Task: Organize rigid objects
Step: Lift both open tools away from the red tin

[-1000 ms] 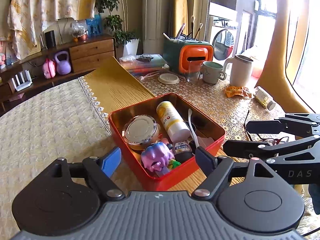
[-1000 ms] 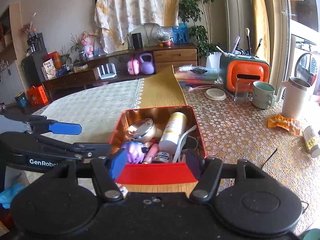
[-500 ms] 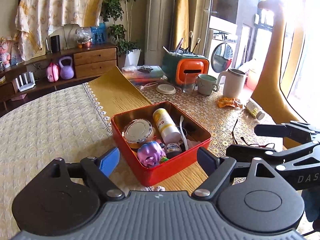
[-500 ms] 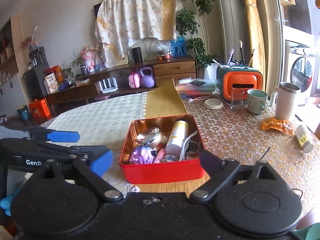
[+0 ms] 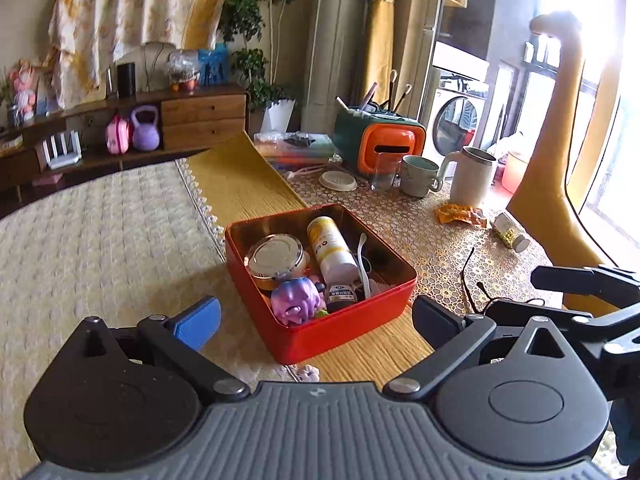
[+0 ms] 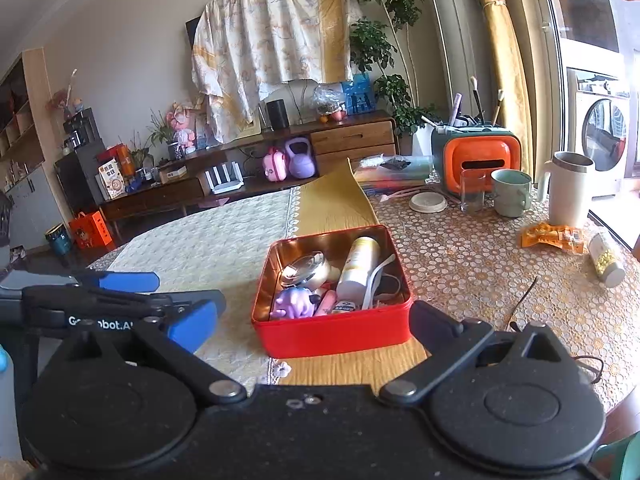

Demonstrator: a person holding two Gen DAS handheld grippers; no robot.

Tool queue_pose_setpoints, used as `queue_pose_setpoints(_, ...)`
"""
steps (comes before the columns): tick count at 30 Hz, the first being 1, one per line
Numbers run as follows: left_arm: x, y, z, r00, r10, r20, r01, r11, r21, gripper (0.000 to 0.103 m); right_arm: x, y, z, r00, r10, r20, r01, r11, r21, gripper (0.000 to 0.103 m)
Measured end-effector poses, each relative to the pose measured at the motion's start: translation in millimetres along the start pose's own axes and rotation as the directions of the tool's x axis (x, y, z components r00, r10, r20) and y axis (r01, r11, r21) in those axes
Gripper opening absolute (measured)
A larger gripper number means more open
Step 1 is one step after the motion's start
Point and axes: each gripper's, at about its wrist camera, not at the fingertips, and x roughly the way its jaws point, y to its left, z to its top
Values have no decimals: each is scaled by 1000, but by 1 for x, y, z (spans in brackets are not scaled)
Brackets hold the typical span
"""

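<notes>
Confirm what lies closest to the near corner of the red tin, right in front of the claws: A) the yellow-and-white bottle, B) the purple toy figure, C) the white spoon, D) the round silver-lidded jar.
B: the purple toy figure lies at the near end of the red tin, ahead of the other contents.

The tin (image 5: 320,332) sits on the table (image 5: 100,240), holding a bottle (image 5: 332,248) right of a jar (image 5: 276,258).

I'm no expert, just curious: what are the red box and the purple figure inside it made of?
The red box looks like painted tin: its inner walls shine coppery and mirror the contents. The purple figure seems to be soft moulded vinyl or plastic, with a smooth, slightly pearly sheen and rounded forms; I can't tell which.
</notes>
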Motion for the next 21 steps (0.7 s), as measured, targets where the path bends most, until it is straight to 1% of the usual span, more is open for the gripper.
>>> queue_pose_setpoints(8, 8, -2, 5, 999, 34, 7, -33, 999, -38, 103, -1, -10, 4, 1000, 6, -15, -6, 1000, -9, 103)
queue_pose_setpoints(12, 13, -4, 7, 999, 48, 9, -47, 998, -35, 103, 1, -14, 7, 1000, 7, -27, -7, 1000, -3, 103)
queue_pose_setpoints(16, 16, -3, 9, 999, 46, 9, -46, 998, -49, 103, 2, -14, 8, 999, 5, -38, -5, 1000, 1, 103)
queue_pose_setpoints(21, 18, 0, 10, 1000, 26, -2, -26, 997, -66, 103, 0, -12, 8, 999, -9, -38, 9, 1000, 6, 103)
